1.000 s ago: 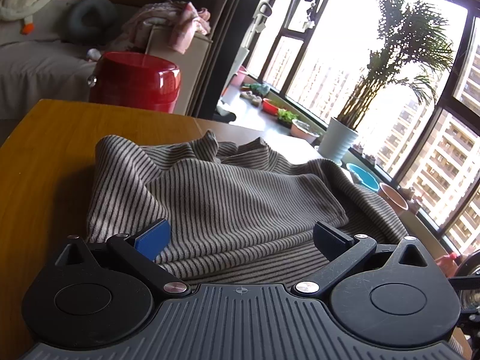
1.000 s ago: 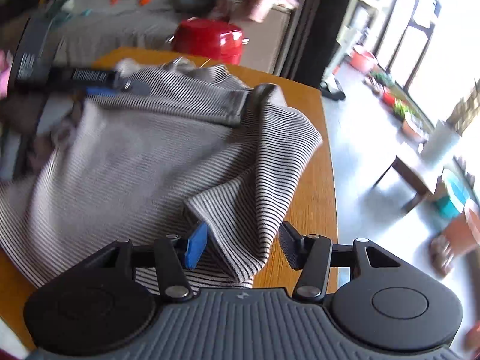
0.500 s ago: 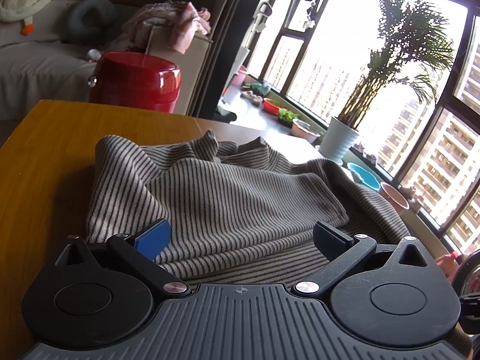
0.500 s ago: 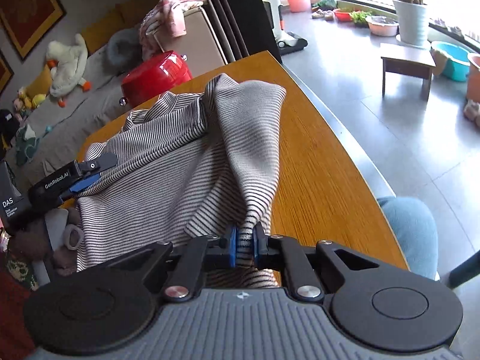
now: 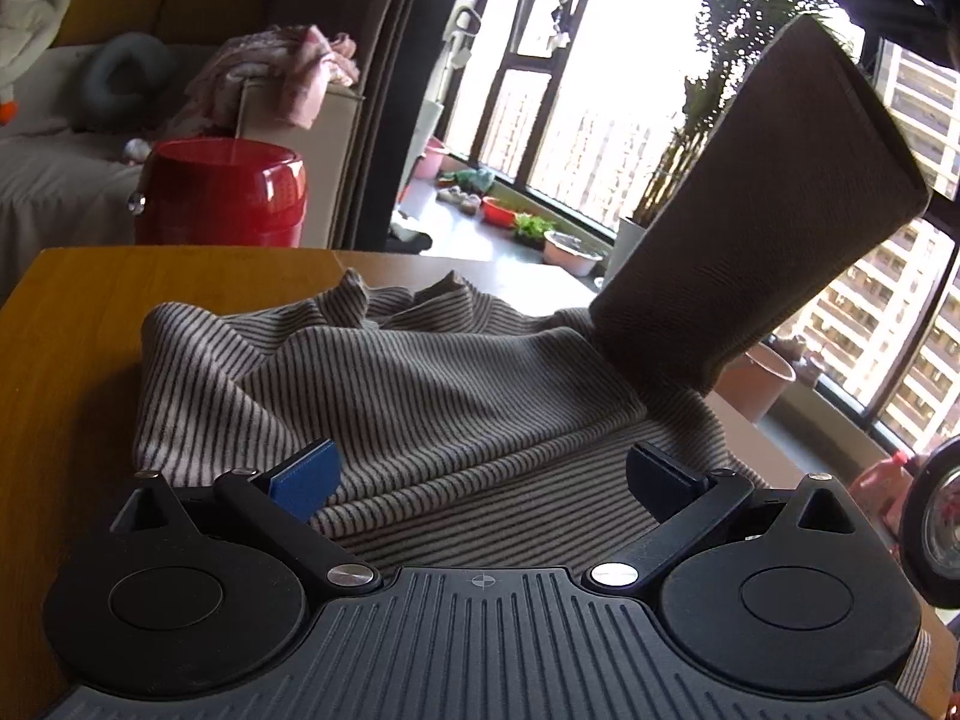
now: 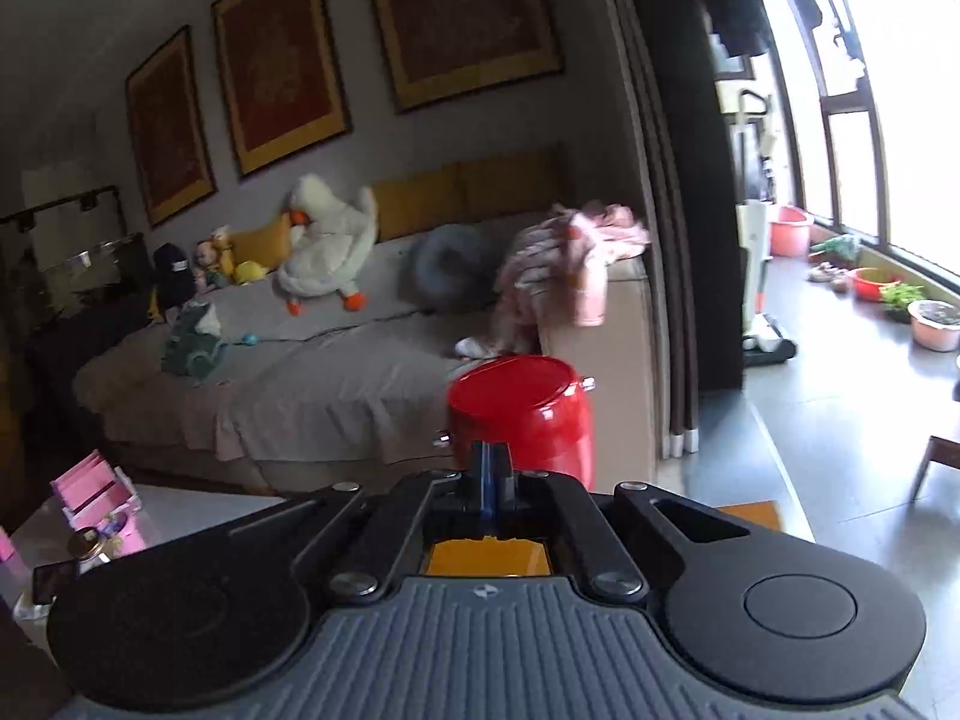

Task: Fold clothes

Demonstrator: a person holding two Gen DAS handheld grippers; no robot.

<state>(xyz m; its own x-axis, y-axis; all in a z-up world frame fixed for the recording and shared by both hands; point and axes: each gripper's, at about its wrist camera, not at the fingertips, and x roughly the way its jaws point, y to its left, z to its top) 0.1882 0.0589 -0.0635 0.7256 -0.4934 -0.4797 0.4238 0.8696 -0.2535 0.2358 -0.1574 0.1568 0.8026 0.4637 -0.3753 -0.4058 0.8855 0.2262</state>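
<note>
A grey-and-white striped garment point(image 5: 420, 384) lies crumpled on the wooden table point(image 5: 78, 312). My left gripper point(image 5: 480, 468) hovers low over its near edge, open, with the blue pads point(image 5: 306, 474) wide apart and nothing between them. One sleeve point(image 5: 756, 228) stands pulled up and to the right, high above the table, its top end near the frame's upper right. My right gripper point(image 6: 493, 471) is shut and points level at the room. The cloth it holds hangs below it, out of its own view.
A red round stool point(image 5: 222, 192) stands beyond the table's far edge, with a sofa point(image 6: 300, 372) full of plush toys behind it. Pots and a palm line the window point(image 5: 600, 120) on the right. A black round object point(image 5: 936, 528) sits at the right edge.
The right gripper closed on the sleeve and lifted it high off the table, tilting up until the garment left its view. The left gripper stayed still and open.
</note>
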